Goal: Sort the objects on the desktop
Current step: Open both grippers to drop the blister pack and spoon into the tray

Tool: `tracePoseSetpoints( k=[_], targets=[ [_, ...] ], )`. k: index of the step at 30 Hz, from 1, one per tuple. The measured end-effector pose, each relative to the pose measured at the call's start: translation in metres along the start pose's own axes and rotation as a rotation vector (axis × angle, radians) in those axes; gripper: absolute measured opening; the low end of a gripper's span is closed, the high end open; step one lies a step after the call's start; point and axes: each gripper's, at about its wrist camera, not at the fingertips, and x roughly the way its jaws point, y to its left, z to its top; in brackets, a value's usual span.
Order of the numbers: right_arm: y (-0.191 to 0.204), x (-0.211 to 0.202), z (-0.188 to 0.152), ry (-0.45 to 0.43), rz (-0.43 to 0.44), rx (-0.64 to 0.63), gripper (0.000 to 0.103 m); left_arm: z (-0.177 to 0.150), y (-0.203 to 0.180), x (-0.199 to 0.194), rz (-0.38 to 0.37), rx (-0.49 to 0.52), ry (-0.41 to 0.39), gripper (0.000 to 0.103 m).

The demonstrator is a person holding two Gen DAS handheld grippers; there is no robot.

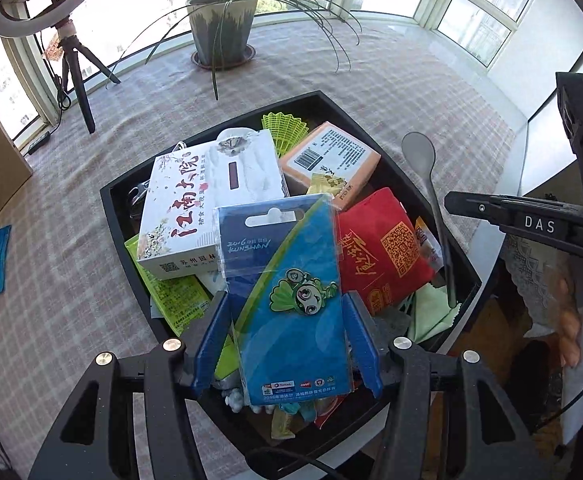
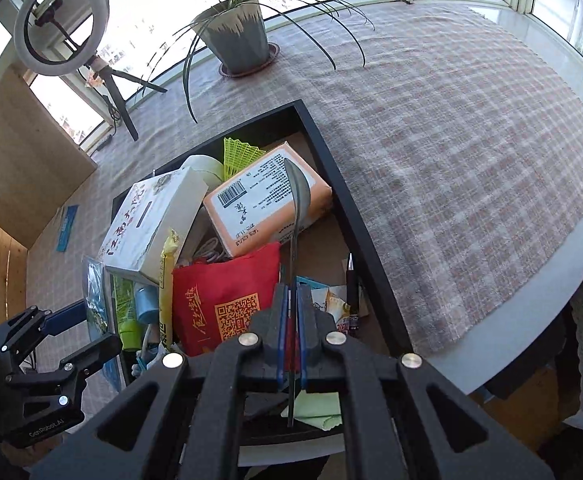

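**Both grippers loaded above the black tray**

Your left gripper has its pads pressed on the edges of a blue badge card; your right gripper, jaws nearly together, pinches the handle of a grey spoon. Both items hang over the black tray, crowded with a white box, a red pouch and an orange packet. You look mid-sort: next, carry each item clear of the tray and set it on the checked cloth

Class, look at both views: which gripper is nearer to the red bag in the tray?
Right. The right gripper, shut on a spoon, sits directly over the red bag; the left gripper, holding a blue card, is off to its side.
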Motion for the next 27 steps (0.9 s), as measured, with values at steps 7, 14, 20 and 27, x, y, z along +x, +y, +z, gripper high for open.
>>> tracePoseSetpoints(
  k=[7,14,20,27],
  targets=[
    [0.013,-0.014,-0.005,-0.03,-0.034,-0.01,0.04,-0.004,0.007,-0.005,0.029,-0.007,-0.015,0.056],
    [0.034,-0.025,-0.009,-0.052,-0.011,-0.031,0.045,-0.008,0.013,-0.019,0.028,-0.009,-0.042,0.056],
    [0.052,-0.028,-0.014,-0.059,-0.003,-0.048,0.045,-0.011,0.025,-0.026,0.029,-0.023,-0.057,0.056],
    [0.077,-0.026,-0.017,-0.068,-0.004,-0.074,0.045,-0.017,0.045,-0.031,0.045,-0.037,-0.064,0.056]
  ],
)
